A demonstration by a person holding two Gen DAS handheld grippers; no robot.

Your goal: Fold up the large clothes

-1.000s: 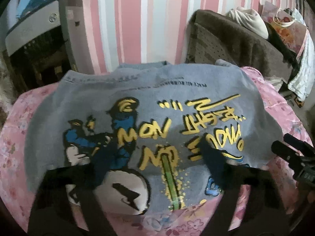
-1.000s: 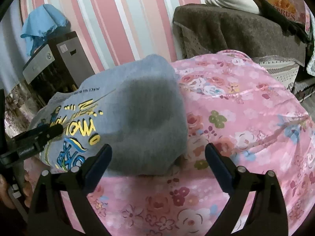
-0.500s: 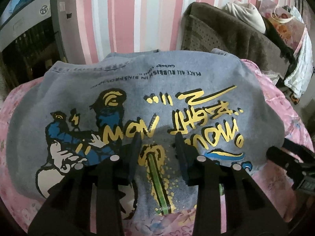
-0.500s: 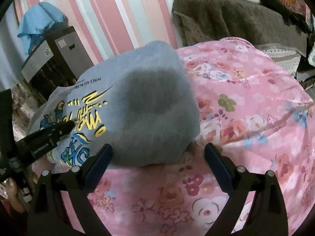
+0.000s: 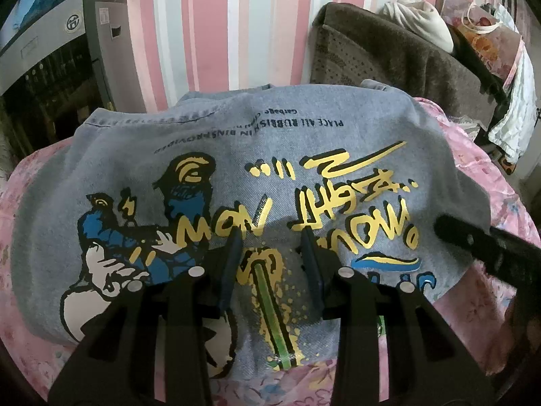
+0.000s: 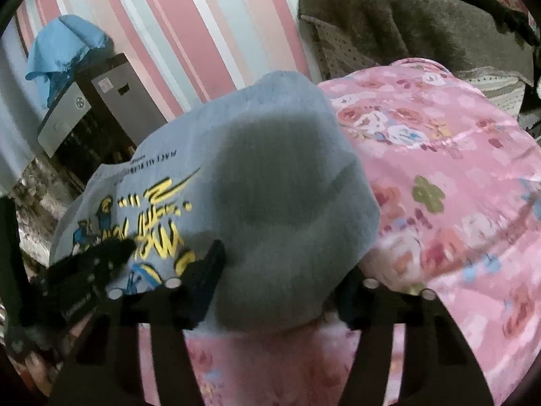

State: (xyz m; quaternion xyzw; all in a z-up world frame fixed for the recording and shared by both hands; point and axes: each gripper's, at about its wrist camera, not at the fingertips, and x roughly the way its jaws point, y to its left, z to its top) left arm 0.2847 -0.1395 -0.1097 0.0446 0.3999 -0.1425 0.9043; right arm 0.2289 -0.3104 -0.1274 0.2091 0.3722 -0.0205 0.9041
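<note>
A: Left wrist view: grey denim garment [image 5: 257, 169] spread flat on pink floral bedcover [image 5: 490, 209], straight ahead of and beneath the jaws. Long axis across the jaws' line, side to side. Print upside down from here, so top of print toward the jaws, stitched hem [image 5: 152, 121] away near the striped wall.
B: Legible writing?
A: Small black line, inverted: "PLACE ALL RUBBISH IN BINS PROVIDED", partly creased. Big yellow graffiti letters, "NOW" among them; rest hard to read.
B: Left gripper [image 5: 270, 237]?
A: Jaws narrowed, a modest gap left, cloth with the green stripe between them. Pinched or merely resting on it, cannot tell.
B: Right wrist view?
A: Right gripper [image 6: 284, 253] at the garment's near right corner, jaws closing, plain grey fabric between them; pads not clearly pressing yet. Picture blurred. Left gripper's black finger visible left of these jaws, over the yellow print.
</note>
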